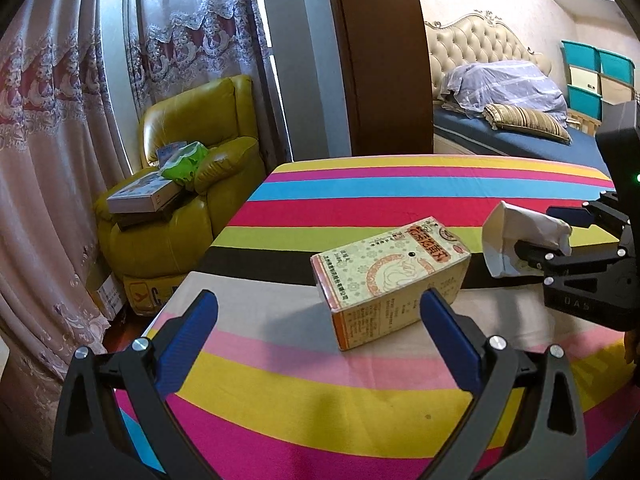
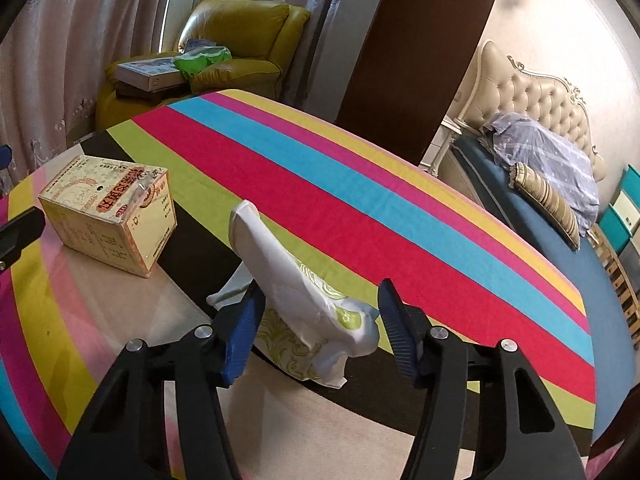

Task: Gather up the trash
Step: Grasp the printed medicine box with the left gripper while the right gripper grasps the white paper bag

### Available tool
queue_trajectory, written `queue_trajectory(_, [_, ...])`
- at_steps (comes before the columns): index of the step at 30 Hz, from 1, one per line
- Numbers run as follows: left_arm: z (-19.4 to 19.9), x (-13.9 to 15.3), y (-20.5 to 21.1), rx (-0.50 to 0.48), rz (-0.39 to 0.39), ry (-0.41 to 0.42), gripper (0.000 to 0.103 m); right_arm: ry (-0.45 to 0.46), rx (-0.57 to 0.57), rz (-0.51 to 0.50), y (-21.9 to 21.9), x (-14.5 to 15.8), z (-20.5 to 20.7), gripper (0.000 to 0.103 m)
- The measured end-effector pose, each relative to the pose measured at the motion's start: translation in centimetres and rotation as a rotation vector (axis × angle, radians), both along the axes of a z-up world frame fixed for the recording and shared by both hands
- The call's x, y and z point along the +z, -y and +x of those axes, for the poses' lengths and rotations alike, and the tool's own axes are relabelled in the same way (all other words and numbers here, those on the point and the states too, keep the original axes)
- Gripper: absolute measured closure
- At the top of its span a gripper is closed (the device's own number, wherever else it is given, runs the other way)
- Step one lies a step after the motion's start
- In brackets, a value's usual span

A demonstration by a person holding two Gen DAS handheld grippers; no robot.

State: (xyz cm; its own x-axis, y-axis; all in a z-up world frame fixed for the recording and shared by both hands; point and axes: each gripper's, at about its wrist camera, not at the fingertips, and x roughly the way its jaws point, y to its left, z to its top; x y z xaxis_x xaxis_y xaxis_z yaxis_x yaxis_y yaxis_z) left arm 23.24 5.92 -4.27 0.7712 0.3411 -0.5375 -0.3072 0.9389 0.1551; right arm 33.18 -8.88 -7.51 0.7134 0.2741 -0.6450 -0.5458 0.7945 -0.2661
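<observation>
A cream and orange carton (image 1: 390, 280) with red Chinese print lies on the striped table (image 1: 320, 392). My left gripper (image 1: 320, 316) is open, its blue pads on either side of the carton's near end without touching. A crushed white paper cup (image 2: 304, 280) with green pattern lies between the open fingers of my right gripper (image 2: 320, 308); the left pad is close to or touching it, the right pad apart. The cup (image 1: 516, 240) and right gripper (image 1: 560, 240) also show at the right of the left wrist view. The carton (image 2: 112, 212) sits left in the right wrist view.
A yellow leather armchair (image 1: 188, 184) with boxes and a green bag stands beyond the table's far left corner, by lace curtains (image 1: 48, 140). A brown pillar (image 1: 380, 60) stands behind the table. A bed (image 1: 520, 136) with blue sheet and pillows is at the far right.
</observation>
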Motion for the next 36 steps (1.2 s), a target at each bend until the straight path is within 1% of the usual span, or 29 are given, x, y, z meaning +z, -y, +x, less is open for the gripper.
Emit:
queue_trajectory(1, [0.0,0.0,0.1,-0.001,0.002,-0.001,0.005,-0.001,0.006,-0.001,-0.1,0.0,0.0,0.054])
queue_trajectory(2, [0.0,-0.1,0.1,-0.002,0.003,-0.001,0.005,-0.001,0.01,-0.002,-0.2,-0.1,-0.1,0.058])
queue_trajectory(3, [0.0,-0.1,0.0,-0.003,0.003,-0.001,0.005,-0.002,0.017,-0.004,-0.3,-0.1,-0.1,0.058])
queue_trajectory(19, [0.0,-0.2,0.1,-0.011,0.001,-0.001,0.005,0.017,0.035,0.01,-0.2,0.2,-0.7,0.063])
queue_trajectory(23, [0.2,-0.3,0.2,-0.044,-0.02,-0.006,0.005,0.025,0.036,0.015,-0.3,0.3,-0.9,0.063])
queue_trajectory(26, [1.4,-0.7,0.3,-0.101,-0.045,-0.058,0.005,0.028,0.036,0.017,-0.3,0.3,-0.9,0.063])
queue_trajectory(29, [2.5,-1.0,0.4,-0.127,-0.058,-0.089,0.005,0.028,0.035,0.025,-0.2,0.4,-1.0,0.063])
queue_trajectory(31, [3.1,-1.1,0.4,-0.142,-0.043,-0.095,0.005,0.025,0.032,0.028,-0.5,0.4,-0.9,0.063])
queue_trajectory(34, [4.5,-1.2,0.2,-0.167,0.002,-0.104,0.005,0.022,0.032,0.032,-0.4,0.4,-0.8,0.063])
queue_trajectory(36, [5.6,-1.3,0.1,-0.222,0.027,-0.125,0.005,0.022,0.029,0.033,-0.4,0.5,-0.8,0.063])
